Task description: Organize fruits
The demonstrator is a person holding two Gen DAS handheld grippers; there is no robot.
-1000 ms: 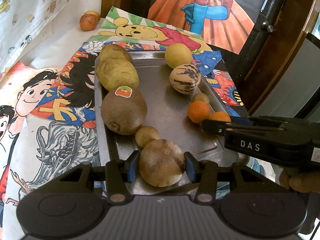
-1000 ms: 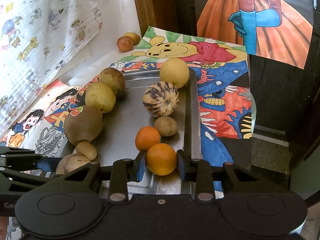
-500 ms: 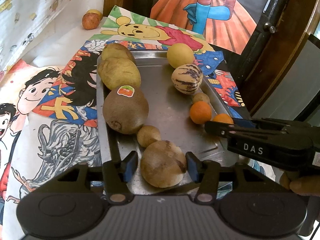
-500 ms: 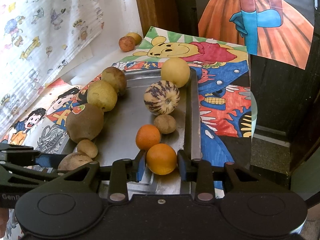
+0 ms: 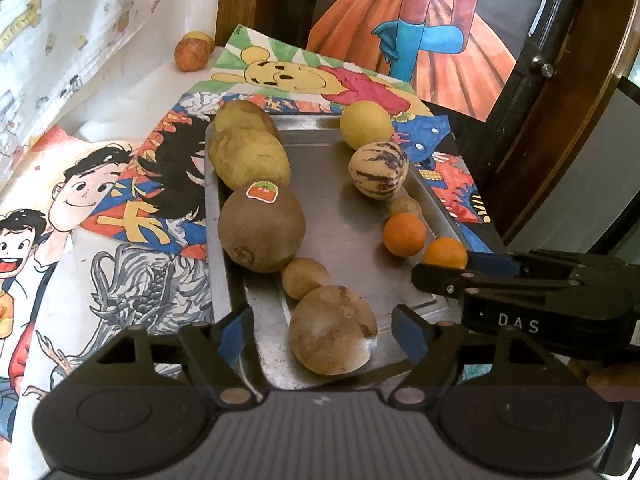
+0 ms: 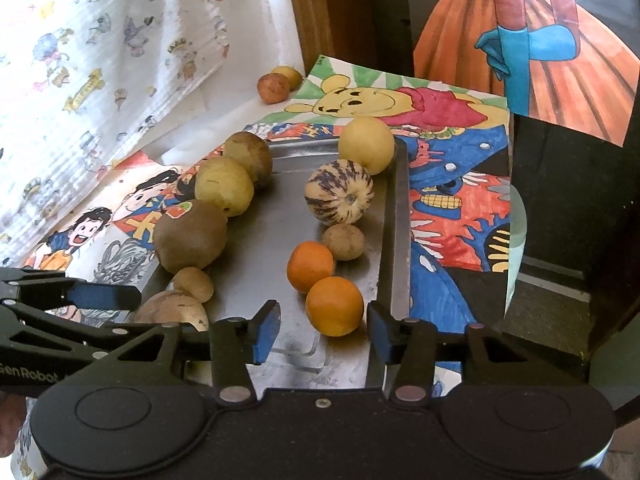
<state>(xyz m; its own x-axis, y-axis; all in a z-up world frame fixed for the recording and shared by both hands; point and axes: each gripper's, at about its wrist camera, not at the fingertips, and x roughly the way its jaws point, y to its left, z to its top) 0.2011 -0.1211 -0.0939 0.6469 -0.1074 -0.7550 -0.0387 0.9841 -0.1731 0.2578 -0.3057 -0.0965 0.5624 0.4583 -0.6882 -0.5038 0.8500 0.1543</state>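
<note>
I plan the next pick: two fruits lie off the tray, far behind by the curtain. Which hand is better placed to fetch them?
Left, probably. The two fruits lie beyond the tray's left side; the left gripper stands there, opening, pads clear of the brown fruit.

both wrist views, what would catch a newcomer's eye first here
The metal tray holds fruit in two rows: brown and yellowish ones along one long side, the striped melon and two oranges along the other. Nearest the cameras, the left gripper is opening around a pale brown fruit and the right gripper around the near orange. Bright cartoon drawings lie beneath the tray.
</note>
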